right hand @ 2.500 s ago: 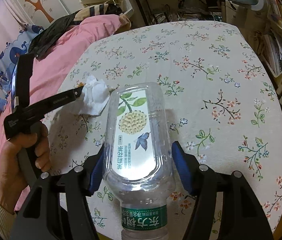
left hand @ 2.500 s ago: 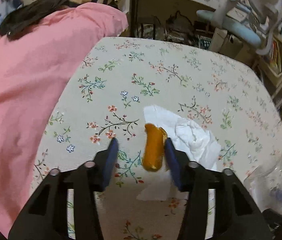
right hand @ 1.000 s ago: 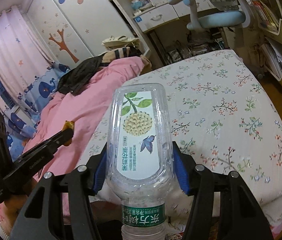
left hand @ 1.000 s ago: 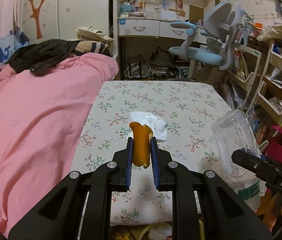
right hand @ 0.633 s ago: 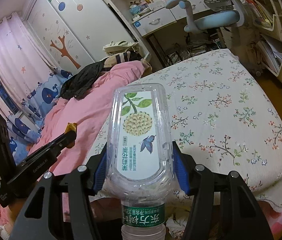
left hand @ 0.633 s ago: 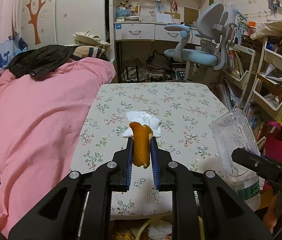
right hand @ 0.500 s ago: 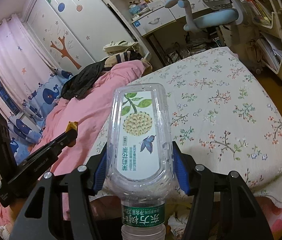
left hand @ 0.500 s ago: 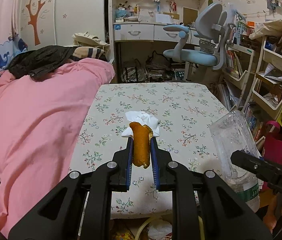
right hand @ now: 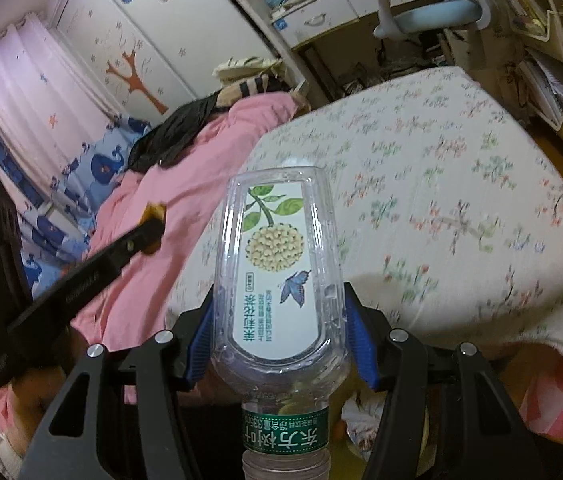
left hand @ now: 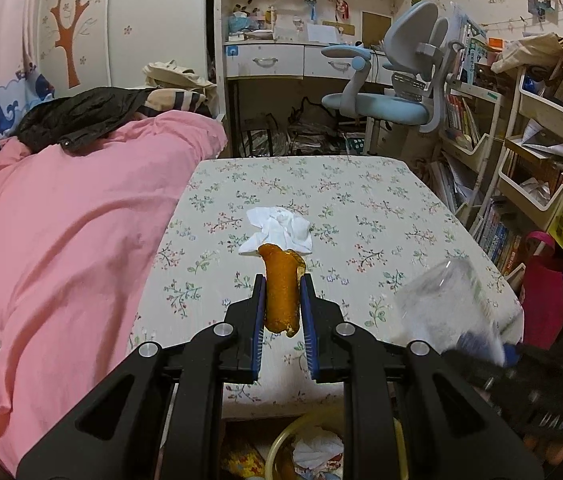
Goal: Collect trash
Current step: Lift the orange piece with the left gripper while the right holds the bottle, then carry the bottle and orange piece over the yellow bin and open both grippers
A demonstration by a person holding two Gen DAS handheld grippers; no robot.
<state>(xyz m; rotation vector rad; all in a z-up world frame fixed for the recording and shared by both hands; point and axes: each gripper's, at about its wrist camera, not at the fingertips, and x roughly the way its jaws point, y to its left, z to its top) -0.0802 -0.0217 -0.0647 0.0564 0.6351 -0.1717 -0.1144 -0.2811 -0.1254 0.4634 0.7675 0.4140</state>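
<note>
My left gripper [left hand: 281,300] is shut on an orange peel [left hand: 280,288] and holds it in the air above the table's near edge. My right gripper [right hand: 279,320] is shut on an empty clear plastic bottle [right hand: 277,264] with a white flower label, its neck pointing back at the camera. The bottle shows blurred at the right of the left wrist view [left hand: 445,308]. A crumpled white tissue [left hand: 279,230] lies on the floral tablecloth [left hand: 361,208]. A yellow-rimmed trash bin [left hand: 309,452] with paper in it sits on the floor below the left gripper.
A pink blanket [left hand: 61,220] covers the bed left of the table, with a black jacket [left hand: 77,118] on it. A blue desk chair [left hand: 393,96] and a desk stand behind. Bookshelves [left hand: 521,168] line the right side.
Both grippers have pulled back from the table toward its near edge, still holding the peel and the bottle. The trash bin has come into view below the left gripper.
</note>
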